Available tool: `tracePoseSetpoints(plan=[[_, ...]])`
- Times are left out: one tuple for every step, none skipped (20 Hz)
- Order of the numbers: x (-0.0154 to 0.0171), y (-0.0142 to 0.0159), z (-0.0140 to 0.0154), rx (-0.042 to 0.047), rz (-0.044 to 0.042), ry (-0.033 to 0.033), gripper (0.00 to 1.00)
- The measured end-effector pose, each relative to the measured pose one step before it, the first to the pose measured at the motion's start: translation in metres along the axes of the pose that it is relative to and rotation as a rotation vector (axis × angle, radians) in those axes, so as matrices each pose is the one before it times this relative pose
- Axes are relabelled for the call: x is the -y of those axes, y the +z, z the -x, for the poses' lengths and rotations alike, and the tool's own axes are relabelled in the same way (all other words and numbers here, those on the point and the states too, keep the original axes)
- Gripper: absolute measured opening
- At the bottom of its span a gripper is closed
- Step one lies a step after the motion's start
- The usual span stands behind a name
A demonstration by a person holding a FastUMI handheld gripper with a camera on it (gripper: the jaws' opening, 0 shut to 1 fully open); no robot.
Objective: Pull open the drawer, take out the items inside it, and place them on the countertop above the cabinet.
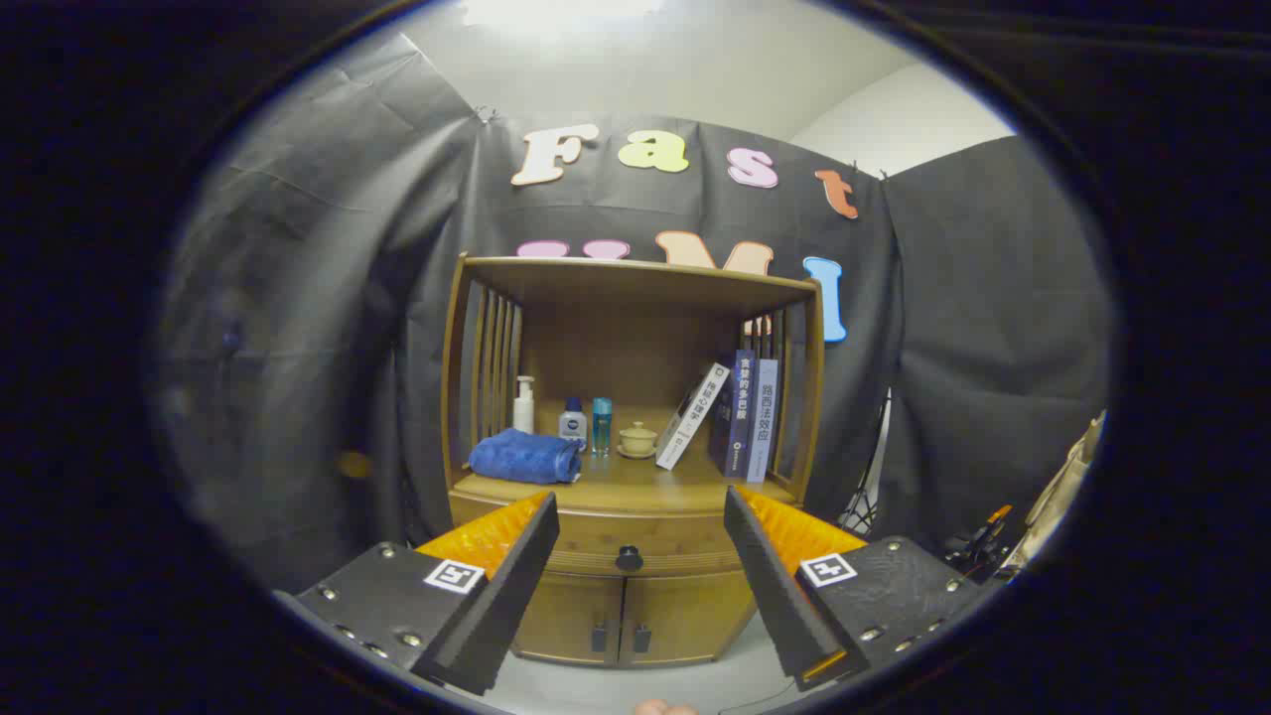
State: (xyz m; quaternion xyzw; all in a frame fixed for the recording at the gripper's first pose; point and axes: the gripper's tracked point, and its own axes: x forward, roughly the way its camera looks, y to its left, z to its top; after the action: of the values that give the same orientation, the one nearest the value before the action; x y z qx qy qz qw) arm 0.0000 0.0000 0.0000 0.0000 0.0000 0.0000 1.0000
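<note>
Nothing of the task looks done yet. Drawer [635, 544] sits fully closed in the wooden cabinet [635, 606], its dark round knob [629, 558] centred on the front, just above the two lower doors. The tongs [641, 521] are released, fingers spread wide and holding nothing, with the knob seen between them but well beyond their tips; they are apart from the cabinet, not touching it.

The bench [635, 477] above the drawer already carries a folded blue towel [526, 456], a white pump bottle [523, 404], two small bottles [586, 424], a small lidded cup [637, 438] and some books [735, 417], one leaning. Whether any of these came from the drawer cannot be told; with the drawer shut, its contents are hidden.

By my judgement every step is left: reaching the knob, closing on it, pulling the drawer out, then lifting each item up onto free space on the bench.
</note>
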Motion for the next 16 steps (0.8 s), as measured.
tracePoseSetpoints(plan=[[0.00075,0.00052,-0.00005,0.00148,-0.00183,-0.00292,1.00],[0.00057,-0.00062,0.00014,-0.00017,-0.00479,-0.00043,1.00],[-0.00028,-0.00169,-0.00078,-0.00679,-0.00485,0.00054,1.00],[-0.00025,-0.00520,-0.00182,-0.01342,-0.00027,0.00144,1.00],[0.00049,-0.00344,-0.00137,-0.01242,0.00104,-0.00088,1.00],[0.00031,-0.00275,-0.00092,-0.00901,0.00192,-0.00081,1.00],[0.00032,-0.00154,-0.00071,-0.00499,0.00129,-0.00253,1.00],[-0.00033,-0.00036,-0.00039,0.00127,-0.00116,-0.00058,1.00],[-0.00067,0.00071,-0.00093,0.00256,-0.00034,0.00122,1.00],[-0.00039,-0.00069,-0.00064,0.00303,0.00061,-0.00121,1.00],[-0.00095,0.00094,-0.00062,0.00490,-0.00088,0.00025,1.00],[0.00011,0.00089,-0.00121,0.00669,-0.00356,-0.00108,1.00],[0.00041,0.00068,-0.00137,0.00576,-0.00492,-0.00229,1.00],[-0.00041,-0.00053,-0.00047,0.00586,-0.00532,-0.00154,1.00],[-0.00016,-0.00064,-0.00257,0.00408,-0.00463,-0.00110,1.00],[-0.00038,-0.00237,-0.00242,0.00193,-0.00445,0.00118,1.00]])
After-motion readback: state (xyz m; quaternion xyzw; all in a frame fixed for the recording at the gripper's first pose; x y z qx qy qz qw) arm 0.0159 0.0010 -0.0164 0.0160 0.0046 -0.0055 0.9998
